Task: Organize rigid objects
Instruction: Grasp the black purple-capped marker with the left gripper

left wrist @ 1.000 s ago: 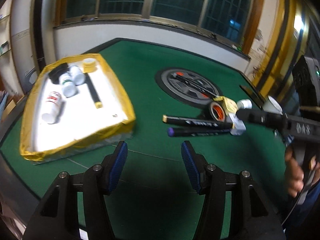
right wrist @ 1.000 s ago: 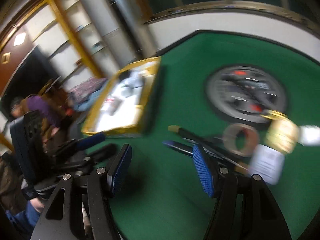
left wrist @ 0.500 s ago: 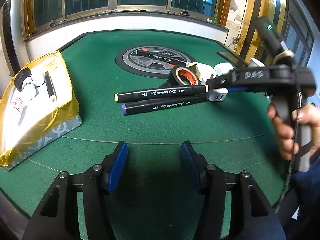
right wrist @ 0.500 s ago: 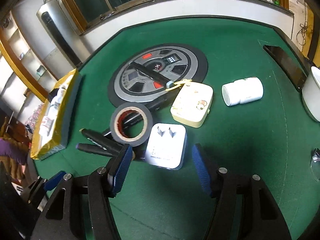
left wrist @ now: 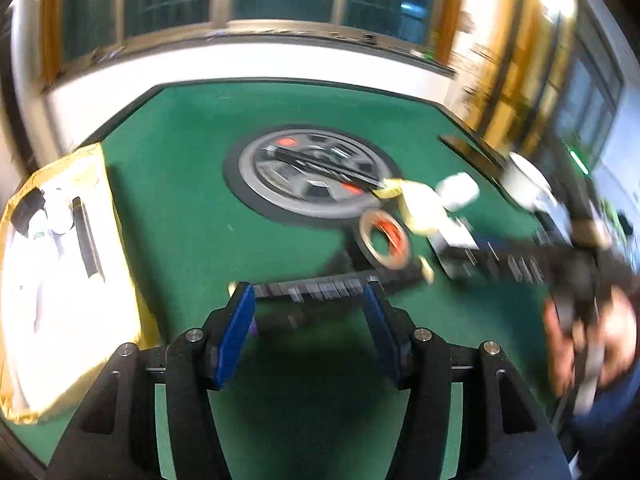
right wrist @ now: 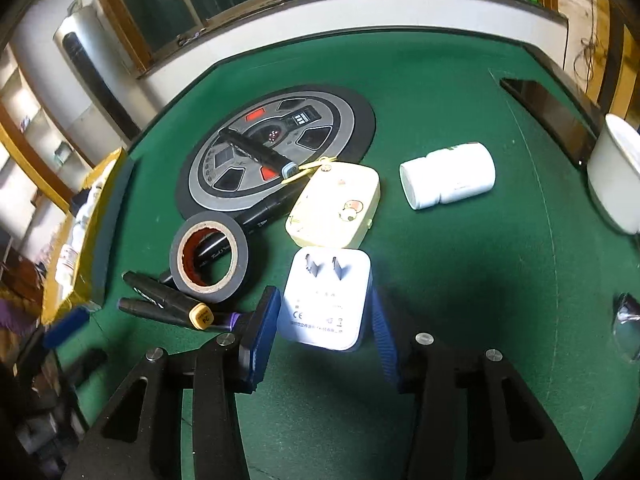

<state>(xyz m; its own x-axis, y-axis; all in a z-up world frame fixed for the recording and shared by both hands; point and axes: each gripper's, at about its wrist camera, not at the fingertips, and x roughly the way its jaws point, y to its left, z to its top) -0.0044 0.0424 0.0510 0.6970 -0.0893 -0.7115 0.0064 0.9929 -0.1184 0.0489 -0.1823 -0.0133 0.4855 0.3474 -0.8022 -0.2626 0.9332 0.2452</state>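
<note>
Straddling the white square plug adapter point(right wrist: 326, 304), the right gripper point(right wrist: 322, 322) has just been closing; its blue pads sit right beside the adapter's two sides, but whether they press on it I cannot tell. Two flat prongs face up on the adapter, with small grey print and a CE mark below them, too fine to read further. Just left of it lie two black marker pens, the nearer orange-capped marker point(right wrist: 168, 306) showing a number on its end that looks like 74. Resting on them is a grey roll of tape with a red-brown core point(right wrist: 209, 263), and a third pen with script lettering shows through its hole. Beyond the adapter sits a pale yellow rounded case with a cartoon sticker point(right wrist: 334, 206), touching it at one corner, and well to the right a white pill bottle point(right wrist: 448, 180) lies on its side. In the blurred left wrist view, the left gripper point(left wrist: 308, 314) hangs about half open and empty over the green felt table point(left wrist: 180, 208), a black marker point(left wrist: 320, 286) lying across just past its tips. At the left edge sits the yellow-rimmed white tray point(left wrist: 120, 248) with bottles and a pen inside; open felt spreads between tray and clutter.
</note>
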